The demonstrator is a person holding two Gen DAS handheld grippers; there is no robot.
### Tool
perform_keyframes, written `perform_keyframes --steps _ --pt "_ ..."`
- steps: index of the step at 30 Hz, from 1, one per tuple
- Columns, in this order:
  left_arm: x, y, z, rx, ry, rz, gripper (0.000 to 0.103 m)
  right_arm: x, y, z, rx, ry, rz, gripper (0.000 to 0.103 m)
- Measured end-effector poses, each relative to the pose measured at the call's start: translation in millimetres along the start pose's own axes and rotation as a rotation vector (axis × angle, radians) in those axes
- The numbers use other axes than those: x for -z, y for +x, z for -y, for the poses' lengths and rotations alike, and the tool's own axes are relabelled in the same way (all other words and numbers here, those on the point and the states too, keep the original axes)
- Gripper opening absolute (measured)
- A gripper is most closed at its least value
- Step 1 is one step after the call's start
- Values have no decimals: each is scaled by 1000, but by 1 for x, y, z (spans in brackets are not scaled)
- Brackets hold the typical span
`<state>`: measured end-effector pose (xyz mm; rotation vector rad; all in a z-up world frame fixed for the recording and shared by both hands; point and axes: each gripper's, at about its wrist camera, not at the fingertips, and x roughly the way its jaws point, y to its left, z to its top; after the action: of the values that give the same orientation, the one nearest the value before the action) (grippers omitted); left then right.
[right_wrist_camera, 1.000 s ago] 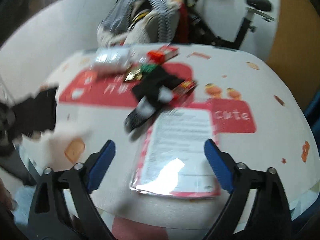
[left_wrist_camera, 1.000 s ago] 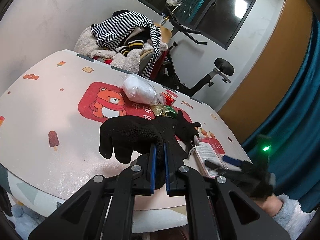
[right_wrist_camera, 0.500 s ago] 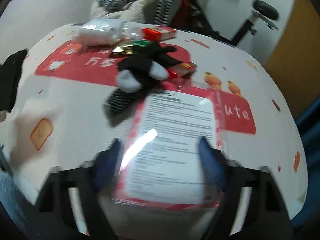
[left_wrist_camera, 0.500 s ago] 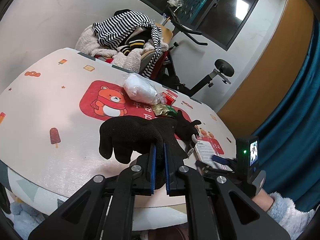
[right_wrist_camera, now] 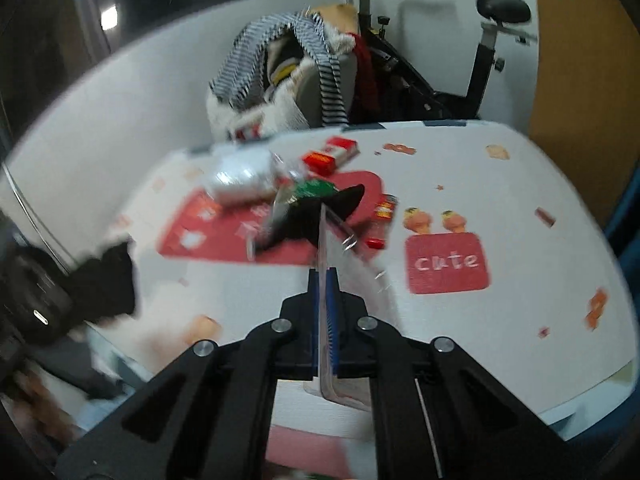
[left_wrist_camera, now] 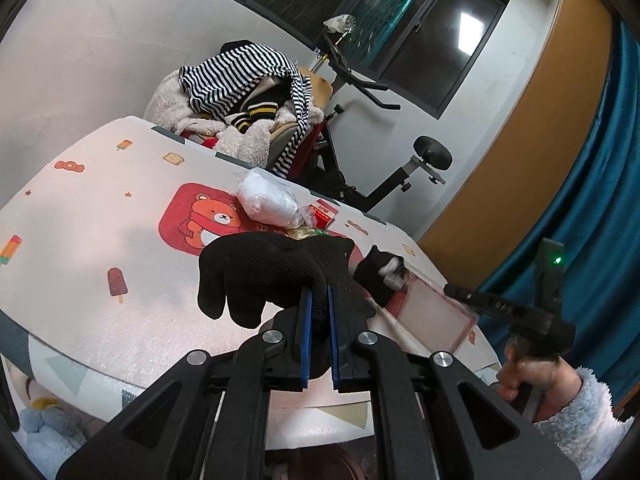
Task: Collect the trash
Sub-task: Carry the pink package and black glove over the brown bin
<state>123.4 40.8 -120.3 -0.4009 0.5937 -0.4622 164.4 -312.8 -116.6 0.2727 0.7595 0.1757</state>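
Note:
My left gripper (left_wrist_camera: 319,304) is shut on a black glove (left_wrist_camera: 260,272), which hangs over its fingers above the table's near edge. A flat clear plastic packet (right_wrist_camera: 322,240) with a red border and a printed sheet stands edge-on in my right gripper (right_wrist_camera: 323,276), whose jaws are closing tight with the pads pressing on it. In the left wrist view the packet (left_wrist_camera: 432,312) is tilted up off the table, with the right gripper (left_wrist_camera: 450,290) at its right corner. Trash lies beyond: a white plastic bag (right_wrist_camera: 240,176), red boxes (right_wrist_camera: 332,156), a green-gold wrapper (right_wrist_camera: 312,190).
A dark sock-like cloth (right_wrist_camera: 344,204) and a red wrapper (right_wrist_camera: 382,220) lie behind the packet on the patterned table mat (left_wrist_camera: 100,216). A chair piled with striped clothes (left_wrist_camera: 240,92) and an exercise bike (left_wrist_camera: 400,176) stand behind the table. A blue curtain (left_wrist_camera: 592,200) hangs at right.
My right gripper went from wide open around the flat-lying packet to shut on it, and lifted it so it stands on edge. The left gripper drifted slightly, glove still held.

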Motion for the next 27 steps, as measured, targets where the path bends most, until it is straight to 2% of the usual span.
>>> perform_keyframes --steps 2,5,15,16,17,18,20,21,24,27 --pt "0 -5 1 1 0 9 7 -2 -9 7 -115 106 25 7" --pt "-1 -10 3 -1 7 18 8 -5 -14 15 -182 193 37 5" --pt "3 -8 4 -6 7 -5 7 14 8 29 -52 215 -67 5" --pt "4 -8 4 -6 7 -7 7 17 9 28 -8 180 -85 8" --pt "4 -6 4 -5 8 -10 7 18 11 25 41 135 -92 16" --pt "4 -5 4 -5 9 -13 7 20 12 26 54 122 -93 22" --pt "4 -2 4 -6 8 -20 7 24 15 30 74 92 -93 55" --pt "5 -1 3 -7 8 -23 7 26 16 32 81 75 -83 58" --pt "7 3 3 -10 8 -36 7 30 32 37 108 -18 -98 58" --pt "8 8 3 -15 10 -47 8 27 66 49 72 -71 -177 58"
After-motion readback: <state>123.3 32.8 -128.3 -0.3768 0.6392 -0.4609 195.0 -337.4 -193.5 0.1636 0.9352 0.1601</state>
